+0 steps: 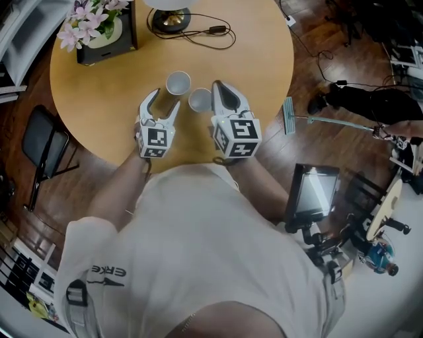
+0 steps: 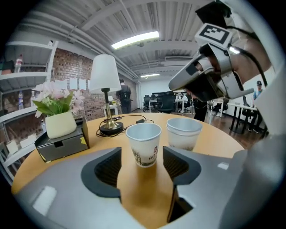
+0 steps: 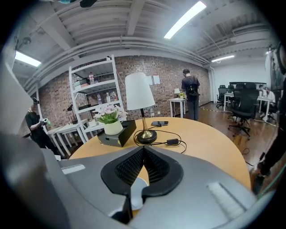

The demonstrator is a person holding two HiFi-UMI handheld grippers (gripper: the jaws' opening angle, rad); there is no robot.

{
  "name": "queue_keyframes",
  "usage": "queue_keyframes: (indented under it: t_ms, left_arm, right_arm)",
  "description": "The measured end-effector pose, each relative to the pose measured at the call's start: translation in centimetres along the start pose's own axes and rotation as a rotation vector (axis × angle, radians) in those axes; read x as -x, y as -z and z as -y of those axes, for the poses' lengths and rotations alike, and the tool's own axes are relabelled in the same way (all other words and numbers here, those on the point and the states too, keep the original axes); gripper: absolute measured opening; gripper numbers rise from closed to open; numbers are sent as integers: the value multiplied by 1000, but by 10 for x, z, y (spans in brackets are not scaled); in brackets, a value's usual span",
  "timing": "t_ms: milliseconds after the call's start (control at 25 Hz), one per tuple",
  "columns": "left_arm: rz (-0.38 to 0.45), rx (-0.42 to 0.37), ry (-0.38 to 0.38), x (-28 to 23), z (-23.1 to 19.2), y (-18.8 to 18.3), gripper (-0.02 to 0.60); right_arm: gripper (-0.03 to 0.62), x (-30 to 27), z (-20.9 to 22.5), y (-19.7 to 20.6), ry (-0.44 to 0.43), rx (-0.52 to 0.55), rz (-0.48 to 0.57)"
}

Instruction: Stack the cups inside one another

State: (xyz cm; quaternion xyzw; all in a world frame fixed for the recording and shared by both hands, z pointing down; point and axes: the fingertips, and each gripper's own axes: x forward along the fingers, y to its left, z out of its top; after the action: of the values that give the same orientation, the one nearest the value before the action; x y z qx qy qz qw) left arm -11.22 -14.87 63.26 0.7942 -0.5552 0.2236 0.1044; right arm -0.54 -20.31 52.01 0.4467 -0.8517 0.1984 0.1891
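Two white paper cups stand on the round wooden table (image 1: 99, 119). The farther cup (image 1: 178, 82) (image 2: 144, 144) is upright just ahead of my left gripper (image 1: 165, 100) (image 2: 142, 154), in line with the gap; the jaws are open and the pads do not touch it. The nearer cup (image 1: 200, 100) (image 2: 183, 133) stands to its right, beside my right gripper (image 1: 218, 87) (image 3: 143, 150), and looks like one cup nested in another. The right gripper's jaws are shut with nothing between them. Only a white rim (image 3: 135, 193) shows below its pads.
At the table's far side stand a lamp (image 1: 170, 18) (image 2: 106, 85) with a black cable (image 1: 211, 32) and a dark box with a flower pot (image 1: 99, 33) (image 2: 60, 134). A black chair (image 1: 43, 142) stands left of the table. Equipment lies on the floor at the right.
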Motion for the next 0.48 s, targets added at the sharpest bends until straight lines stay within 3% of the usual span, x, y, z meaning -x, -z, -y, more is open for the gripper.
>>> queue_keyframes:
  t_ms: [40, 120, 480]
  left_arm:
    - [-11, -16, 7, -4, 1, 2, 306]
    - [-22, -26, 11, -12, 0, 4, 348]
    - [8, -49, 40, -38, -1, -10, 370]
  right_arm:
    - [14, 0, 0, 0, 0, 0, -1]
    - [14, -2, 1, 1, 2, -1, -4]
    - [14, -5, 10, 6, 22, -5, -23]
